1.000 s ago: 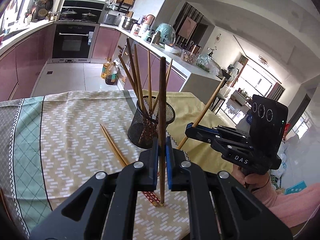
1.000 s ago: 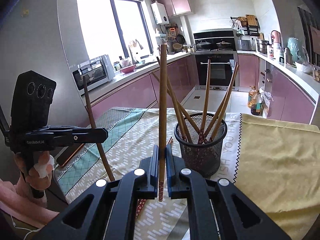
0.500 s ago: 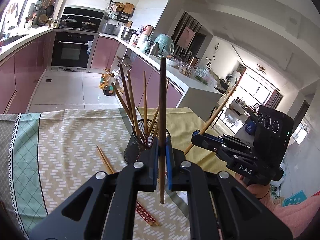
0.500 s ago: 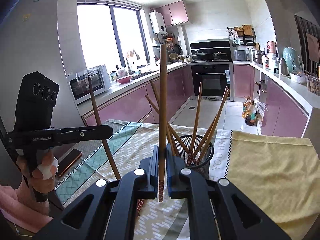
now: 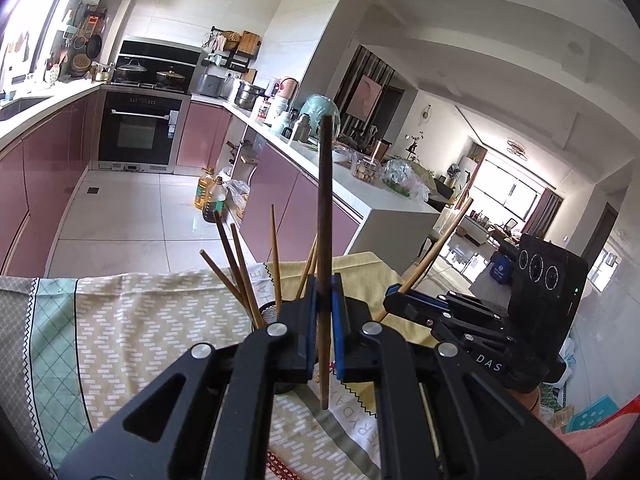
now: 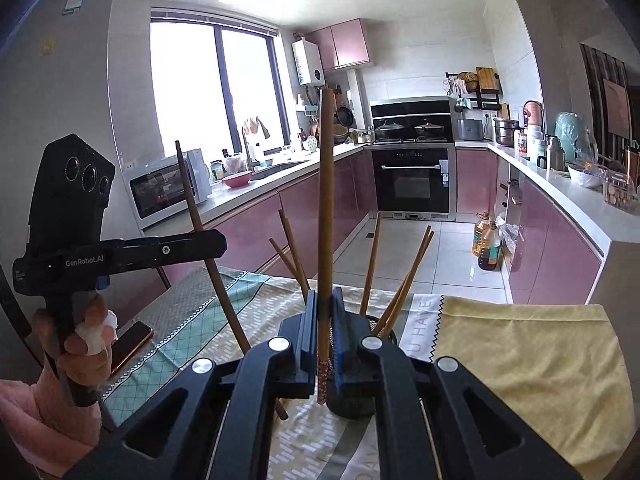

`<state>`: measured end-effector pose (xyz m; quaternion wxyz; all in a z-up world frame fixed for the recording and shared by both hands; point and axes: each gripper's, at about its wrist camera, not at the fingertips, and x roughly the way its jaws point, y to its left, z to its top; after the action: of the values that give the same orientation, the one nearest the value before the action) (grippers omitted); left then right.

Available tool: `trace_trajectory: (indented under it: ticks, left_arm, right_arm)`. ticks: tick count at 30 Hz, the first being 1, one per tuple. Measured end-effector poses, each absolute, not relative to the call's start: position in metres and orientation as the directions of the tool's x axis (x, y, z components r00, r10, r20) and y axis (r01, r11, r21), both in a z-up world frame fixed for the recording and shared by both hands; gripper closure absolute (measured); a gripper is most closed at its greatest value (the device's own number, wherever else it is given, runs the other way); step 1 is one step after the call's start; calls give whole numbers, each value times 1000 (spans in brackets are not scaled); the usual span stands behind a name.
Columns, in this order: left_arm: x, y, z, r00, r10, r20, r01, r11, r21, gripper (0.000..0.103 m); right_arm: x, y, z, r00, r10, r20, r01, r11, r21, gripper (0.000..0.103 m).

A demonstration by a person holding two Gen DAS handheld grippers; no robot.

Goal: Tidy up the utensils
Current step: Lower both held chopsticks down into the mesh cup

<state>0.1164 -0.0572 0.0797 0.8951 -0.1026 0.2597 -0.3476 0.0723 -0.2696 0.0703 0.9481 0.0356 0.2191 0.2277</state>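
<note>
My left gripper is shut on a dark brown chopstick, held upright above the table. My right gripper is shut on a light brown chopstick with a patterned end, also upright. A black mesh holder with several chopsticks stands just beyond both grippers, mostly hidden behind the fingers; in the left wrist view only its rim shows. The right gripper appears at the right of the left wrist view, the left gripper at the left of the right wrist view.
The table carries a patterned green and beige cloth and a yellow cloth. A phone lies near the table's left edge. Kitchen counters, an oven and oil bottles stand beyond.
Both grippers have risen and tilted upward with their chopsticks. The holder now sits lower in both views, mostly behind the fingers, and the loose chopsticks on the cloth have dropped out of sight.
</note>
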Motion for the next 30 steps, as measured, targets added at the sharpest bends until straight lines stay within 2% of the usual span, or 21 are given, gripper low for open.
trace_trajectory:
  ticks: [13,30]
  left_arm:
    - [137,-64,102,661,-670,-337,565,741,-364,96]
    - [155,-79,87,678,-620,-394,532,784,-319,96]
  right_arm:
    - [85,-268,82,817,444,-368,-418,896,153,97]
    - [99,-269,74,807,439,-394,-407,898,167,97]
